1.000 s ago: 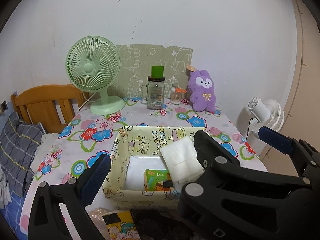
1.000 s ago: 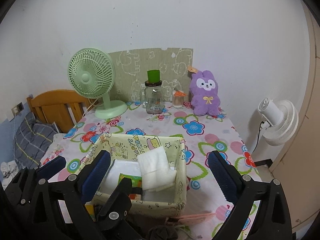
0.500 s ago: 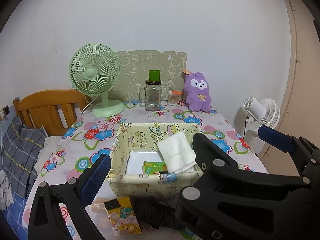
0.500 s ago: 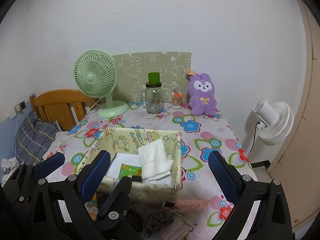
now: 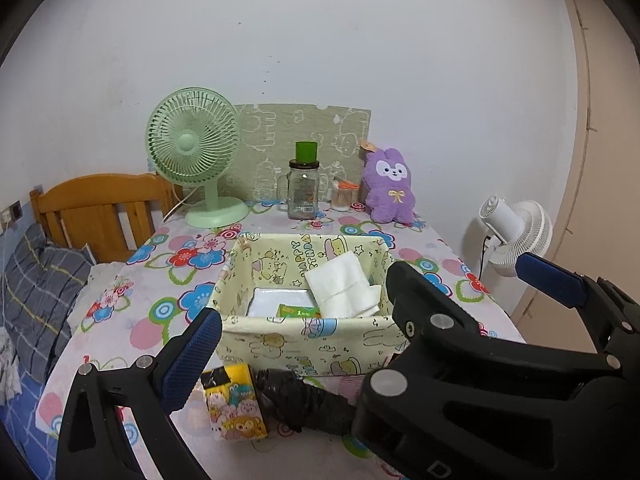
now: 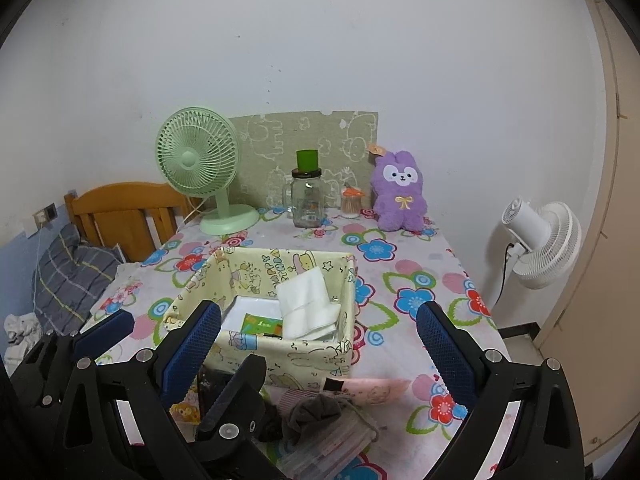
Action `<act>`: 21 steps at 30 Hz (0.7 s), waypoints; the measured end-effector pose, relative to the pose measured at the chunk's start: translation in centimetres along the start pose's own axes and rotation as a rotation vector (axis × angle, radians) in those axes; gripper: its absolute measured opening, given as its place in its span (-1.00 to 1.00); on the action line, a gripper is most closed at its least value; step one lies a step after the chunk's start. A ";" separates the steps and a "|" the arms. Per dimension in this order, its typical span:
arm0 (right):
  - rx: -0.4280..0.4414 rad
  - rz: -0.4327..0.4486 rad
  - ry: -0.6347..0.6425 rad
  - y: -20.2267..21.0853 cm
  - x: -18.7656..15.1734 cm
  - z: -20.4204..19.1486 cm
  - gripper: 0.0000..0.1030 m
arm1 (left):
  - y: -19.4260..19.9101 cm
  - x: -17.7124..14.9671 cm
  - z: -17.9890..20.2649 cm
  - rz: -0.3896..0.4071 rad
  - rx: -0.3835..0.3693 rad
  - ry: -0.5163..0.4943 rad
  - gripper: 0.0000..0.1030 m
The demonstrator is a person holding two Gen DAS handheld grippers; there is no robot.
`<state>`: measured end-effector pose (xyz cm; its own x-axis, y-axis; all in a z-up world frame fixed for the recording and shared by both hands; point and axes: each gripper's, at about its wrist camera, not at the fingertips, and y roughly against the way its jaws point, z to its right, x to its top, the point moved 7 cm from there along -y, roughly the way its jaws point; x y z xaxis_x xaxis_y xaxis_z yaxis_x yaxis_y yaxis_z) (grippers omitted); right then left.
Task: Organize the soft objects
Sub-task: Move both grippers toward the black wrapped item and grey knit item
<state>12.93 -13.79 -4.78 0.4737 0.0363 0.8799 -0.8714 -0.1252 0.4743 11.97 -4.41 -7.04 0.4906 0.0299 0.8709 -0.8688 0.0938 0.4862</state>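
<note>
Grippers hover spread and empty over the table's (image 6: 432, 264) near edge, likely picking a next item.
Left gripper (image 5: 360, 300) and right gripper (image 6: 320, 344) face the fabric bin (image 5: 304, 344) mid-table, white cloth (image 5: 340, 288) already inside. Left view shows a cartoon tissue pack (image 5: 234, 404) and black roll (image 5: 304, 404); only right view shows a grey sock (image 6: 320, 410).
</note>
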 end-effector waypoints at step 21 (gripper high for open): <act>0.002 0.006 -0.017 0.7 -4.0 0.5 0.92 | -0.2 -4.0 0.7 0.003 -0.022 0.010 0.99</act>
<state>10.47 -14.52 -8.01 0.4709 0.0192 0.8820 -0.8738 -0.1272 0.4693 10.15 -5.24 -10.59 0.4891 0.0398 0.8713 -0.8685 0.1151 0.4822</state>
